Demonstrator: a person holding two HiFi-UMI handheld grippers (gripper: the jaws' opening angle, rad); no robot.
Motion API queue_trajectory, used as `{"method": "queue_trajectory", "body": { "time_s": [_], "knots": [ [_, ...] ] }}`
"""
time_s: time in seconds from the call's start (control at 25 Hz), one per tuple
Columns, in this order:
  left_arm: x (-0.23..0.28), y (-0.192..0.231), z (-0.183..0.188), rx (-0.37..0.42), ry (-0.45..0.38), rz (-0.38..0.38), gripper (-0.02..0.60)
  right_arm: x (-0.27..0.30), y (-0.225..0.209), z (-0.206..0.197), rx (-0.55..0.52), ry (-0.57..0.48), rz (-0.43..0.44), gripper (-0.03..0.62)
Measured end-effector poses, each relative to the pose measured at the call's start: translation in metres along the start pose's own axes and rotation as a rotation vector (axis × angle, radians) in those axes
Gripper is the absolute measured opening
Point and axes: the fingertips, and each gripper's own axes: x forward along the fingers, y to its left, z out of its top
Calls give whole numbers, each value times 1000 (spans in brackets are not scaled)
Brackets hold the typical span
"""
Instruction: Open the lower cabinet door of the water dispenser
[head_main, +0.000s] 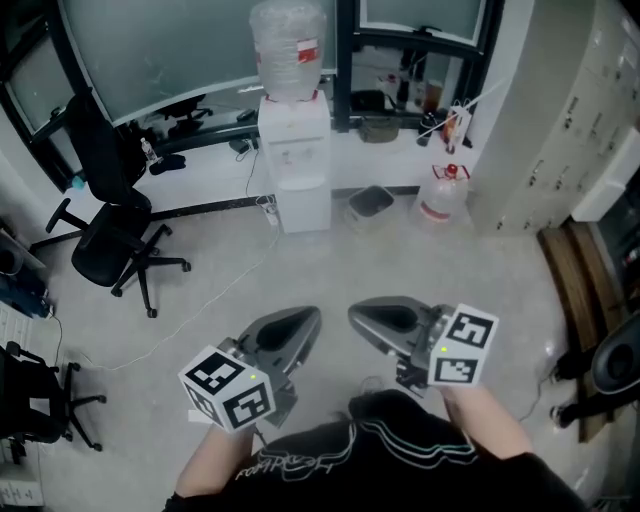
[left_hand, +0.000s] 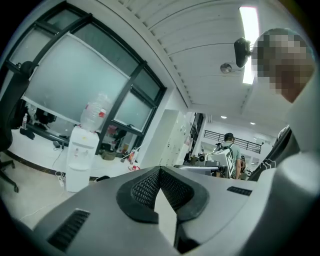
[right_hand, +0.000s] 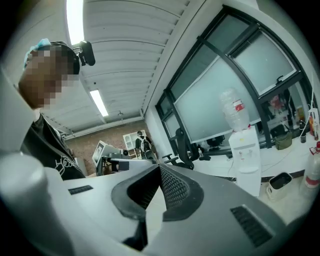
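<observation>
The white water dispenser (head_main: 295, 165) stands against the far window wall with a clear bottle on top. Its lower cabinet door (head_main: 303, 208) is closed. It also shows far off in the left gripper view, where the dispenser (left_hand: 81, 157) is at the left, and in the right gripper view, where the dispenser (right_hand: 245, 157) is at the right. My left gripper (head_main: 305, 318) and right gripper (head_main: 358, 312) hang side by side close to my body, well short of the dispenser. The left gripper (left_hand: 160, 170) and the right gripper (right_hand: 160, 167) are both shut, with nothing between the jaws.
A black office chair (head_main: 110, 230) stands left of the dispenser, another chair (head_main: 30, 400) at the near left. A cable (head_main: 200, 300) runs over the floor. Right of the dispenser sit a dark bin (head_main: 371, 201) and a water jug (head_main: 443, 195). A wooden bench (head_main: 575, 290) lines the right side.
</observation>
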Motion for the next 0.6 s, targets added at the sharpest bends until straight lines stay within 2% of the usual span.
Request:
{"method": "queue_trajectory", "body": {
  "time_s": [0.28,0.6],
  "knots": [
    [50,25,-7,-47,42,-1,0,-7,-53,-8,43,8,-29,12],
    [158,67,-3,-95,133,21,0,-28,-168,3,104,31,-61,12]
  ]
}}
